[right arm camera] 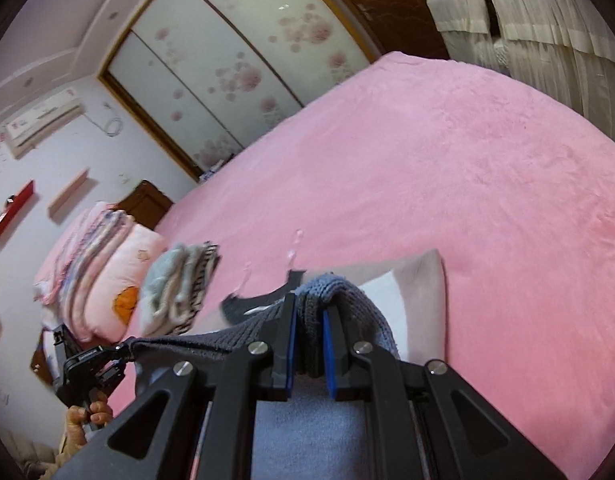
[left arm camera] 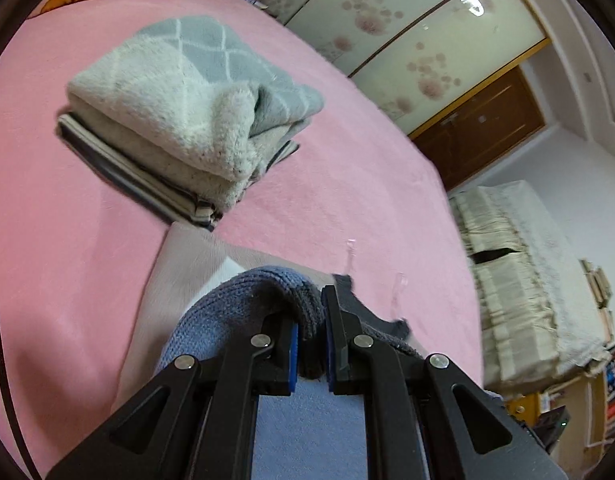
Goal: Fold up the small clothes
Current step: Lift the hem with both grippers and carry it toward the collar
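A blue knitted garment [left arm camera: 227, 312] hangs between both grippers above the pink bed. My left gripper [left arm camera: 310, 334] is shut on a bunched fold of it. My right gripper [right arm camera: 309, 340] is shut on another bunched fold of the same garment [right arm camera: 359, 304]. The knit stretches taut from the right gripper to the left gripper [right arm camera: 95, 364], which shows at the lower left of the right wrist view. A pale grey-white cloth [left arm camera: 179, 264] lies flat on the bed under the garment; it also shows in the right wrist view [right arm camera: 419, 280].
A stack of folded clothes [left arm camera: 179, 112], fluffy white and grey on top, sits on the pink bed [left arm camera: 347, 184]. Pillows [right arm camera: 103, 264] lie at the head. A sliding wardrobe [right arm camera: 227, 60] and a curtain [left arm camera: 519, 280] border the bed.
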Demonstrator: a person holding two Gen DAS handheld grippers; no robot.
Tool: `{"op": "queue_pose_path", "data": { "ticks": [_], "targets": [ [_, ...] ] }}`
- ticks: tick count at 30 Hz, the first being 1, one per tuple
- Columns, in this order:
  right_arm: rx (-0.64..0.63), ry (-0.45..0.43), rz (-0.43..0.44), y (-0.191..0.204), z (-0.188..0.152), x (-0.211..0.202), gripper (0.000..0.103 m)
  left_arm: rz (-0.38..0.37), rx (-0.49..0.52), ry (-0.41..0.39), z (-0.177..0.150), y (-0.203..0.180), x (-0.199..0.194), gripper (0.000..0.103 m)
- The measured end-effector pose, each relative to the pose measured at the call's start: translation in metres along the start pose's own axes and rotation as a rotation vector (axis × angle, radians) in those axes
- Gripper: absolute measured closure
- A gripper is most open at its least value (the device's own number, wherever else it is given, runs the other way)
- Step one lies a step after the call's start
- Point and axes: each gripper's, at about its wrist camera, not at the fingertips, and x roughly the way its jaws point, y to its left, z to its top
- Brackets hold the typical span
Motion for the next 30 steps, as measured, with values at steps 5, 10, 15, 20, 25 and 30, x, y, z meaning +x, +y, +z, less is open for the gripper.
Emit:
{"op": "queue_pose_path", "data": {
  "ticks": [5, 10, 15, 20, 25, 30],
  "targets": [
    [0.030, 0.078, -0.067, -0.018, 0.011, 0.053, 0.092, 0.095, -0.035, 0.065, 0.006, 0.019, 0.056, 0.092],
    [0.063, 0.144, -0.085, -0.027, 0.015, 0.078, 0.087, 0.082, -0.077, 0.109, 0.005, 0.032, 0.073, 0.089],
    [0.068, 0.157, -0.052, -0.023, 0.018, 0.070, 0.064, 0.058, -0.031, 0.138, 0.012, 0.028, 0.060, 0.049],
    [0.071, 0.084, -0.042, -0.019, 0.031, 0.044, 0.050, 0.077, 0.006, 0.059, 0.024, 0.018, 0.031, 0.028],
    [-0.040, 0.061, -0.115, -0.007, 0.036, 0.040, 0.050, 0.149, 0.122, 0.037, 0.028, 0.007, 0.024, 0.029],
    [-0.211, 0.102, -0.188, 0.007, 0.024, 0.058, 0.050, 0.216, 0.314, 0.056, 0.016, -0.007, 0.038, 0.030]
  ]
}}
